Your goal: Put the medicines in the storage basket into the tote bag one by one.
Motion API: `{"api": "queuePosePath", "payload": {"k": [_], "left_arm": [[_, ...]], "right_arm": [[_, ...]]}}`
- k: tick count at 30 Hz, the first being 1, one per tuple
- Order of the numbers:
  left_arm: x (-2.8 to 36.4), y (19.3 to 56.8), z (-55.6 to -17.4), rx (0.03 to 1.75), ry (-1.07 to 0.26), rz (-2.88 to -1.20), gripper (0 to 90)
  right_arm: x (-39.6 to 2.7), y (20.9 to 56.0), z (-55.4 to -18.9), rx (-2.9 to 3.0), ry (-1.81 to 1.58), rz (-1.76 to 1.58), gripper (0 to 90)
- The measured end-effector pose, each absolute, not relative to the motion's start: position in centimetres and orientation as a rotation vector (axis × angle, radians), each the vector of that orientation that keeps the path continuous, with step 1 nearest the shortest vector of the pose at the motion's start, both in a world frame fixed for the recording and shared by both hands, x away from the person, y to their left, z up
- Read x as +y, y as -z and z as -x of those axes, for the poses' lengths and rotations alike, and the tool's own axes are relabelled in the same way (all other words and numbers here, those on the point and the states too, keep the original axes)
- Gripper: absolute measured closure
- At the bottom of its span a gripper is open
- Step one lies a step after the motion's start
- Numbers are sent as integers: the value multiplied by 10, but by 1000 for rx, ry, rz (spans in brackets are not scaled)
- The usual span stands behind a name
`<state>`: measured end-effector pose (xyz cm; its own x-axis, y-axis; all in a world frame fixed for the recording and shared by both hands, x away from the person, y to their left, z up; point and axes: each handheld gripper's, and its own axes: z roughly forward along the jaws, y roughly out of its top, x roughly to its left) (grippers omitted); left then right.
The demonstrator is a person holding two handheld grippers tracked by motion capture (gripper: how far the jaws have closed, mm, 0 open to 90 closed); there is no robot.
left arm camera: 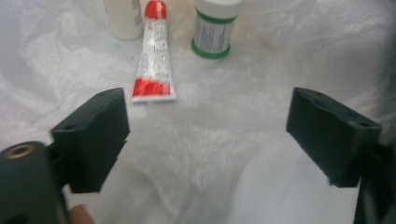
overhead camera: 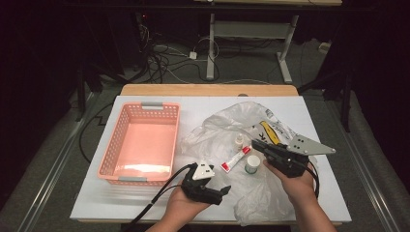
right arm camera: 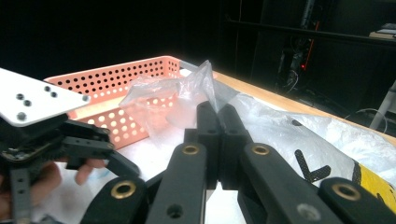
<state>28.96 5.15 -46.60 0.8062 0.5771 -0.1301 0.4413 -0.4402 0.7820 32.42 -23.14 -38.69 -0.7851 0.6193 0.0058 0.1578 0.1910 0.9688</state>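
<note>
Across the middle of the high view lies the white table top (overhead camera: 319,193), with a wooden edge along its far side. At left centre of that frame sits the pink perforated basket (overhead camera: 140,145), grey handles at its near and far rims, nothing visible inside it. To its right, centre to lower right, a crumpled clear plastic bag (overhead camera: 227,128) with yellow and black print is spread over the table.

On the bag, just right of centre, lie three small items close together: a red-and-white tube (overhead camera: 235,159), flat, cap pointing to the upper right; a white jar with green bands (overhead camera: 252,164), upright, just right of the tube; a small white bottle (overhead camera: 239,140), upright, just above the tube.

Lower centre, the left gripper (overhead camera: 220,192) is held in the person's hand, near the tube but apart from it. In the left gripper view its jaws stand wide apart with nothing between them; the tube (left arm camera: 153,53) lies ahead.

Right of centre, the right gripper (overhead camera: 256,145) is held low over the bag. In the right gripper view its jaws are pressed together, pinching a raised fold of the bag (right arm camera: 187,93).
</note>
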Motion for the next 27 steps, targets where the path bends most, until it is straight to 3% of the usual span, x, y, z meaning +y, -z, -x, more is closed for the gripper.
{"api": "queuePosePath", "payload": {"k": [2, 12, 15, 19, 21, 25, 27], "left_arm": [[55, 470, -288, 781, -194, -2138, 0], [53, 490, -301, 881, -163, -2248, 5], [47, 488, -304, 845, -143, -2226, 160], [35, 488, -303, 864, -225, -2251, 264], [34, 489, -302, 852, -244, -2244, 363], [31, 488, -297, 771, -244, -2261, 648], [32, 488, -299, 797, -227, -2248, 728]], "right_arm": [[-232, 387, -325, 2084, -1620, -726, 900], [-233, 389, -324, 2090, -1606, -737, 900], [-233, 391, -324, 2094, -1598, -740, 900], [-234, 392, -322, 2098, -1590, -745, 900], [-235, 392, -321, 2096, -1586, -752, 900], [-237, 393, -319, 2085, -1591, -768, 900], [-238, 394, -319, 2084, -1585, -782, 900]]}}
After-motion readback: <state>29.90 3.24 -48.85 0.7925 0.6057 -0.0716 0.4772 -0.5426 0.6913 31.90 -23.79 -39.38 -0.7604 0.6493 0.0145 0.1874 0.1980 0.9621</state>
